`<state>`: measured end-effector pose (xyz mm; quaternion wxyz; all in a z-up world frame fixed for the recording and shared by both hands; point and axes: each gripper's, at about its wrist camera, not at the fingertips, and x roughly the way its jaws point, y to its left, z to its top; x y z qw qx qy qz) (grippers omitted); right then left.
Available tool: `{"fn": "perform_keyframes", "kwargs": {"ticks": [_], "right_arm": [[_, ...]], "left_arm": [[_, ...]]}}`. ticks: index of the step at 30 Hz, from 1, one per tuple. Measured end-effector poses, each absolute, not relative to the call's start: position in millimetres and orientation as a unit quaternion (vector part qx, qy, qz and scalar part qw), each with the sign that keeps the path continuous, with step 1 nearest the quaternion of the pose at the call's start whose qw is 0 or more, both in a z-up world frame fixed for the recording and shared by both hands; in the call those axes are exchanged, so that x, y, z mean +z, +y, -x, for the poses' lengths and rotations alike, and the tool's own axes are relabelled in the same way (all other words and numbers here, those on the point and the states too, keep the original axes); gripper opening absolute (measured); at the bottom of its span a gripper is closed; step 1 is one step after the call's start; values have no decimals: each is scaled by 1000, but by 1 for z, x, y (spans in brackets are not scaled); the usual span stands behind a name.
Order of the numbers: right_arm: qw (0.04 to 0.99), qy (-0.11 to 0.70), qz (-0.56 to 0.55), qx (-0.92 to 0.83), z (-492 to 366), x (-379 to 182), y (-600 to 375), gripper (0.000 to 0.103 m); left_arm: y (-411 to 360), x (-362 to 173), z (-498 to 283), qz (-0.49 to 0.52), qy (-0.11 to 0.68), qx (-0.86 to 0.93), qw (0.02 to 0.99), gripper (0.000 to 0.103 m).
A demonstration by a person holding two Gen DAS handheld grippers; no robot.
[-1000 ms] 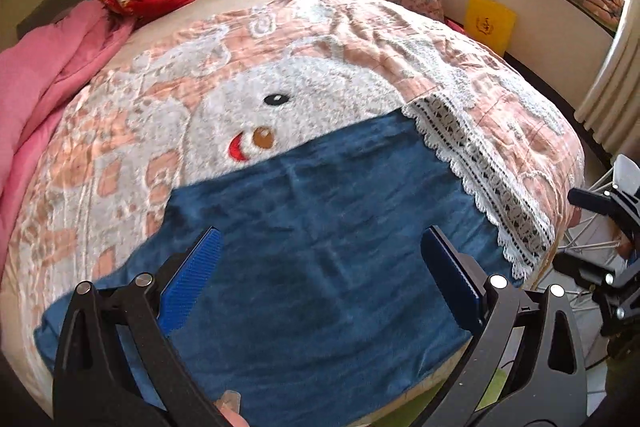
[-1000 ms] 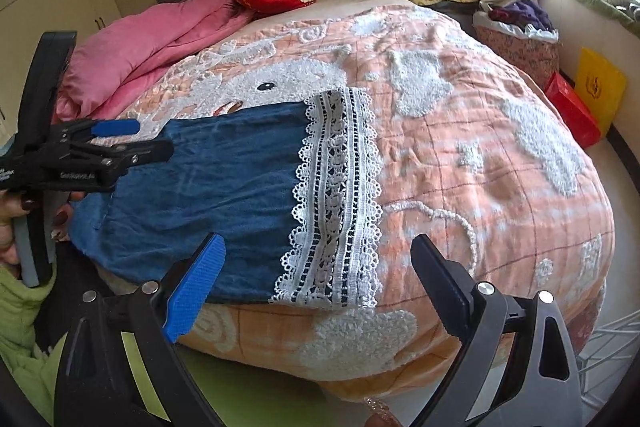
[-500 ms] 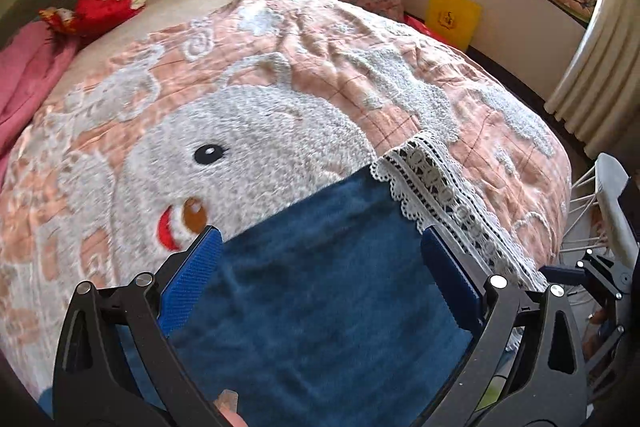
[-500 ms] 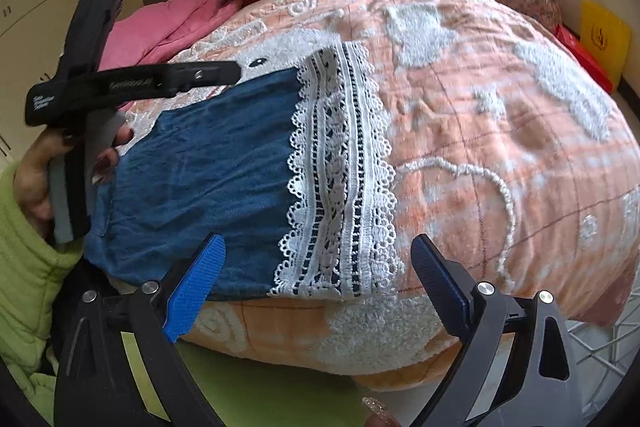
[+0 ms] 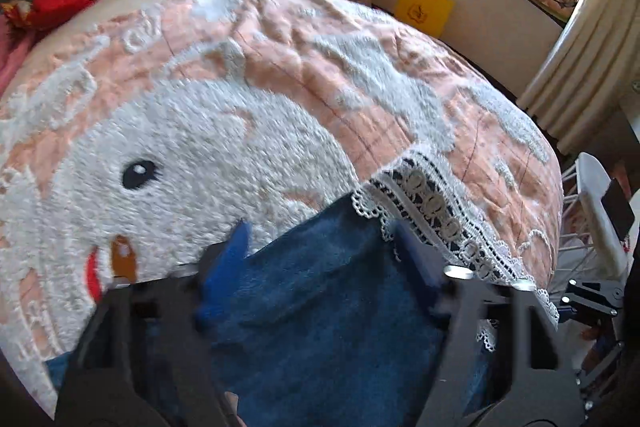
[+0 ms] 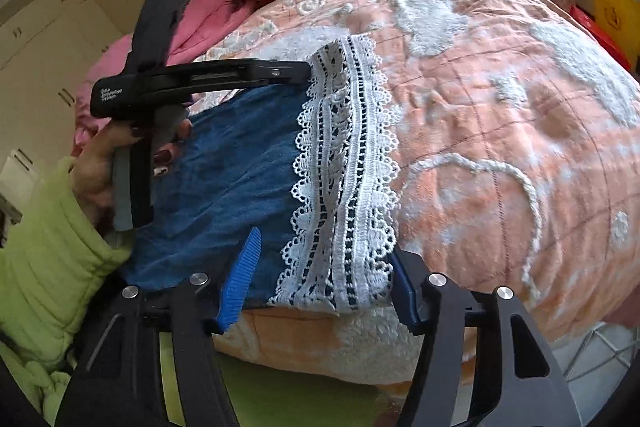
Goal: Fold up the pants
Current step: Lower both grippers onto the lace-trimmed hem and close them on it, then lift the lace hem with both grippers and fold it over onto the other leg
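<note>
Both grippers straddling pants lace hem

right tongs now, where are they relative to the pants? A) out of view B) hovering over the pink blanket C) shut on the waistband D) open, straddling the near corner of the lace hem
D: the right tongs stand open, one finger over denim, the other just past the lace hem of the pants, at the bed's near edge.
</note>
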<state>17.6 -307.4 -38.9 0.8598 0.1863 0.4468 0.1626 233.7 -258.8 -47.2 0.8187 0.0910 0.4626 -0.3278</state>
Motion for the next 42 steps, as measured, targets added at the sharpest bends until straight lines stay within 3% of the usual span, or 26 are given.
{"fn": "perform_keyframes", "kwargs": {"ticks": [5,7,10,12,15,16,20,33,42], "right_arm": [[857,444,-195,172,-26,-48,-305,58],[857,441,-191,187,-27,-45,-303,40],[855,435,-191,210,-30,-42,-298,38],[854,439,-187,208,-33,-46,-294,38],[851,439,-197,208,-38,-51,-292,35],[852,438,-195,210,-39,-50,-292,30],[856,428,-185,222,-42,-38,-288,28],[869,369,-100,313,-50,35,-222,28],[838,391,-25,379,-70,32,-140,27]], "left_arm": [[-264,-54,-227,-110,453,-346,814,50],[-264,-55,-228,-111,453,-349,813,50],[-265,-56,-229,-107,458,-350,810,47],[-267,-56,-225,-108,460,-356,806,22],[-272,-59,-221,-125,465,-345,806,13],[-273,-59,-219,-130,462,-344,807,12],[-269,-55,-219,-121,458,-345,811,8],[-176,4,-205,-13,403,-338,850,6],[-102,-9,-200,33,426,-270,863,9]]}}
